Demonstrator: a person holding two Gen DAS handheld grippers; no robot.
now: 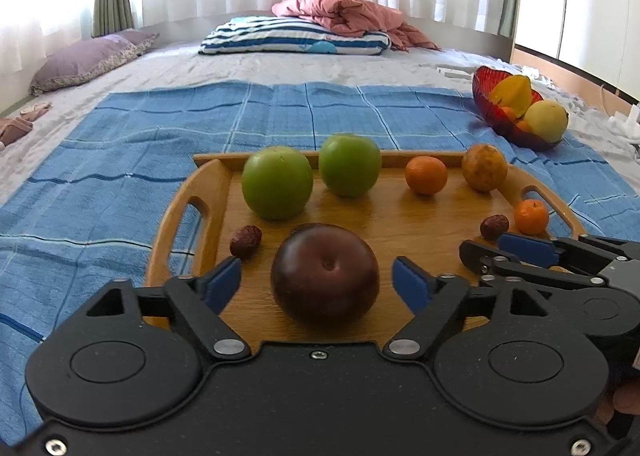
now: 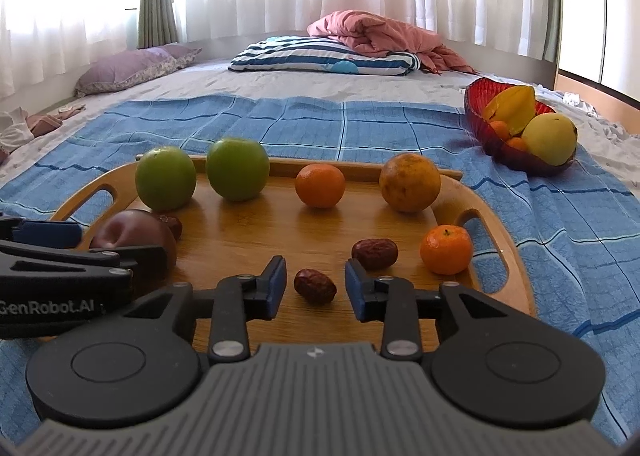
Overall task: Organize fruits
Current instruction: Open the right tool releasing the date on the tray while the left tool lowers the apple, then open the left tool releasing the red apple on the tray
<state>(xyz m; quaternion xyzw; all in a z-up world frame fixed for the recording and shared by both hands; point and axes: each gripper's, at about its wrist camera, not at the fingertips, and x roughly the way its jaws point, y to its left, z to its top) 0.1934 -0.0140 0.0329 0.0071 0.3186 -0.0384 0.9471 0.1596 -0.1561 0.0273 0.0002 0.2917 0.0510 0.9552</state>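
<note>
Sitting loose on the wooden tray (image 1: pixel 188 224), between the spread jaws of the left hand-held gripper (image 1: pixel 320 282): dark red apple (image 1: pixel 325 280), pads clear on both sides. Lying untouched inside the half-open right hand-held gripper (image 2: pixel 316 288): a date (image 2: pixel 315 286). Ranged beyond: green apples (image 1: pixel 277 183), mandarins (image 2: pixel 320 185). Waiting far right: the red bowl (image 2: pixel 476 100), apparently still holding unsorted fruit.

tray centre (image 2: pixel 280 232): bare, passable | back row: green apples (image 2: pixel 236 170), oranges (image 2: pixel 320 185) block | blanket (image 1: pixel 280 112) beyond: free
</note>
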